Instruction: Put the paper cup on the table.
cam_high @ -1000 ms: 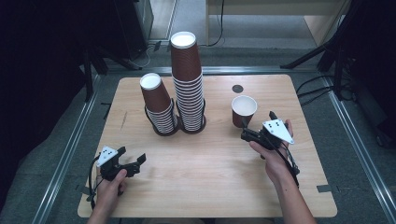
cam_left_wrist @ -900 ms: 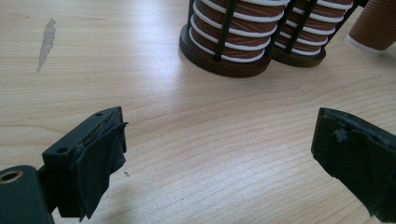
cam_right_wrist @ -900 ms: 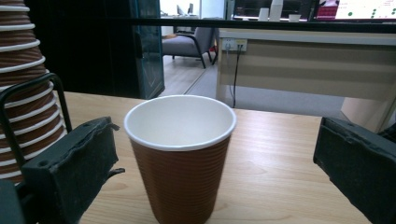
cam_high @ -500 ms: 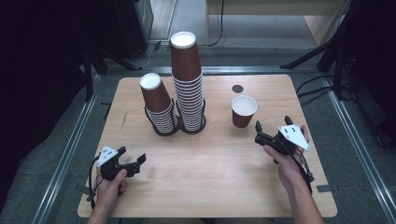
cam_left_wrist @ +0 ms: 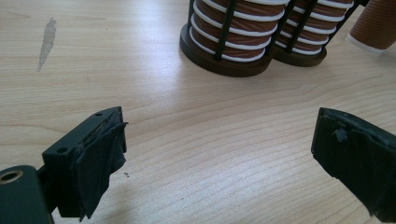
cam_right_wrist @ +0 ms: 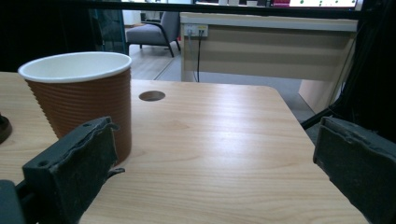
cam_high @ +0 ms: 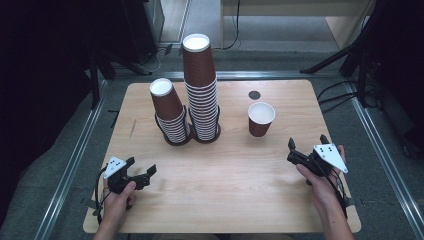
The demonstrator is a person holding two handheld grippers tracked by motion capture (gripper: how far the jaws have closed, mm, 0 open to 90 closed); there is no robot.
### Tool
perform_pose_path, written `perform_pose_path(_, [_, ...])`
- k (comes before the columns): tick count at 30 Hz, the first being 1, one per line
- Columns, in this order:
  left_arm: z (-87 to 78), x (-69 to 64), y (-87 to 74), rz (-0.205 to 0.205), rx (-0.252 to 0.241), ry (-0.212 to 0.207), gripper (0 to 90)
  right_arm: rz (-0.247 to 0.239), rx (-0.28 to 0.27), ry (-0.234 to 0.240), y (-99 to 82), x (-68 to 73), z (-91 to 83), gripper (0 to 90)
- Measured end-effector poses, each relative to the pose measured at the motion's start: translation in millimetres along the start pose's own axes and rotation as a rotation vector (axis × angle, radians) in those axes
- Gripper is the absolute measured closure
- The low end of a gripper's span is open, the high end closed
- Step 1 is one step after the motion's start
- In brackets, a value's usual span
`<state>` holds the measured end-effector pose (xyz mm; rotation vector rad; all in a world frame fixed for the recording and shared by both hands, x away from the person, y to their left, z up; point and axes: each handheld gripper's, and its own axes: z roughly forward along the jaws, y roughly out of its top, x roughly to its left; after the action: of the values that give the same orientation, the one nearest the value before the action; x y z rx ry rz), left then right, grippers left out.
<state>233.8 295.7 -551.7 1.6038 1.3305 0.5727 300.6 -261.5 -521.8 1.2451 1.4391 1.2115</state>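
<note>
I see a brown ribbed cup [cam_high: 261, 119], white inside; brown, white-rimmed stacks [cam_high: 200, 90]; a pale woodgrain bench [cam_high: 230, 195]; my claws black.

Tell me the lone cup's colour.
Ribbed brown cup, white inside; clearest in the right gripper view.

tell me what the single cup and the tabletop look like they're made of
Single cup: likely paper, with a matte brown ribbed outer wall, a smooth white inside and a rolled rim. Tabletop: light wood or a wood-look laminate, hard to say which; it shows printed-looking grain lines and a soft satin sheen.
</note>
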Motion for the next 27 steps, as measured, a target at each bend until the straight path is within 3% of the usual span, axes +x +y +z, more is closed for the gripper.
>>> perform_pose_path(8, [0.0,-0.2,-0.1,0.002,-0.001,0.0,3.2,-0.021,0.02,-0.027,-8.0,-13.7,-9.9,0.0])
perform_pose_path(27, [-0.5,-0.6,-0.3,0.006,-0.002,-0.001,3.2,-0.017,0.031,-0.059,-18.2,-34.4,-35.0,0.0])
